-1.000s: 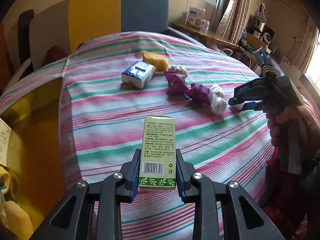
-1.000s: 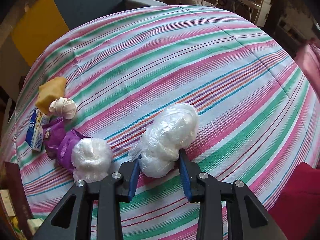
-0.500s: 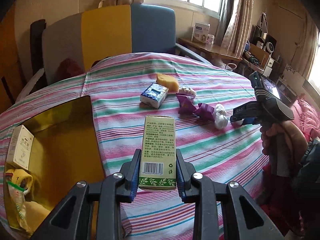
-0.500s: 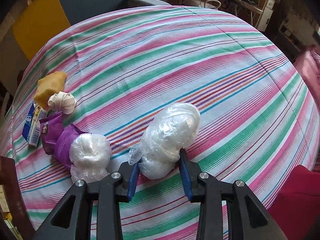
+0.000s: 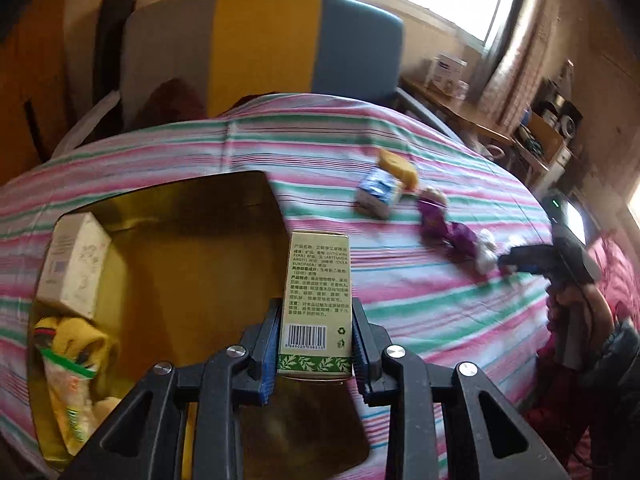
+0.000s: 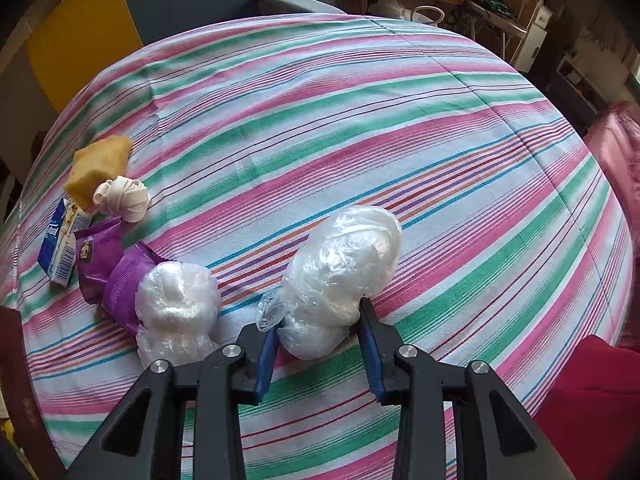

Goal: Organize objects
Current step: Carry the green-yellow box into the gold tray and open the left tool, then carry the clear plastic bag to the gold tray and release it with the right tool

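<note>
Meanwhile left jaws clench a rectangular cardboard carton [image 5: 316, 300], right jaws a crinkly plastic bundle [image 6: 340, 280].

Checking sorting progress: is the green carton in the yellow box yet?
Not yet. The green carton is clamped in the left gripper, above the yellow box's edge.

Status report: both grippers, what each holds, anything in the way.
Left gripper shut on green carton, over gold box. Right gripper shut on plastic-wrapped bundle on striped cloth. Nothing in the way.
</note>
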Tool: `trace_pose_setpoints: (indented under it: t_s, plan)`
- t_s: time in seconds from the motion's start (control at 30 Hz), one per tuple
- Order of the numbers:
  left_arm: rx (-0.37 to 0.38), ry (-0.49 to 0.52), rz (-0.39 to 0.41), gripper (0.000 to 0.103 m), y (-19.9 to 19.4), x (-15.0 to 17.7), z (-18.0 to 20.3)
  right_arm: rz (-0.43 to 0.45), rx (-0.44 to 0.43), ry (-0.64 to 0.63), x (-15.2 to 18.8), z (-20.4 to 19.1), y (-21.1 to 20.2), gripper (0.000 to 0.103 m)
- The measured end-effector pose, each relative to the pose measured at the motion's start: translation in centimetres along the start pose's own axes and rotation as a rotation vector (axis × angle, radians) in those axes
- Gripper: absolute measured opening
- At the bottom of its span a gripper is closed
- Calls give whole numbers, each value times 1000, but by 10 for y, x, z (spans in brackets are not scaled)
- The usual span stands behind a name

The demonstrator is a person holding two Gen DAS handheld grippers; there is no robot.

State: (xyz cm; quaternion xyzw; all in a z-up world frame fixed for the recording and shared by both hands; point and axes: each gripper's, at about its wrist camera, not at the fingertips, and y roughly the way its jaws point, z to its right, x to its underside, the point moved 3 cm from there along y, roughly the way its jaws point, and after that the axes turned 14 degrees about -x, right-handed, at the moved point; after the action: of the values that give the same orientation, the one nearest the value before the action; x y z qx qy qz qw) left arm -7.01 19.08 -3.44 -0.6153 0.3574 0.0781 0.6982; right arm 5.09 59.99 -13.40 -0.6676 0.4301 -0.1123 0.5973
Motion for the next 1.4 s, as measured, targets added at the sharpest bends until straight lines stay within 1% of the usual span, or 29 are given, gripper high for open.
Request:
trace_pose_setpoints:
  t_s: [0.1,0.2,0.27,0.33,0.6,0.67,0.77,0.8,0.87,0.93,1.1,1.2,1.27,1.4]
  plan:
    - [-64,-48,-12,30,11,-9,-42,1,3,-6,0,-1,0,37]
    - [-109,-106,-53,30,31,-18,-84,2,3,-19,1,-4,-2,37]
    - [-138,-130,-74,30,47,-23,-105,3,3,-30,0,-7,-2,37]
    - [-177,-131,-96,30,65,-26,-119,4,1,-36,0,-8,-2,37]
    - [-249,-93,-121,30,107,-37,-134,6,-5,-49,-1,-11,-2,37]
    - [-270,-87,-112,31,114,-41,-134,6,-6,-51,-2,-11,-2,37]
    - [-314,-88,-105,39,123,-45,-139,6,-5,-52,-1,-11,-2,37]
    - [-318,-92,-101,41,124,-46,-140,6,-5,-52,-1,-11,-2,37]
    - [-312,-110,-100,44,122,-46,-144,4,-1,-54,-1,-11,-1,37]
    - [-306,-125,-96,45,116,-46,-145,0,2,-54,-1,-11,0,37]
    - [-343,-103,-29,46,82,-38,-140,-3,13,-57,0,-10,0,37]
    - [-347,-104,12,46,58,-27,-135,-5,22,-56,0,-9,1,37]
    - [-326,-113,47,46,39,-16,-129,-8,27,-56,0,-9,1,37]
    - [-273,-93,60,46,12,10,-109,-8,37,-66,1,-10,2,37]
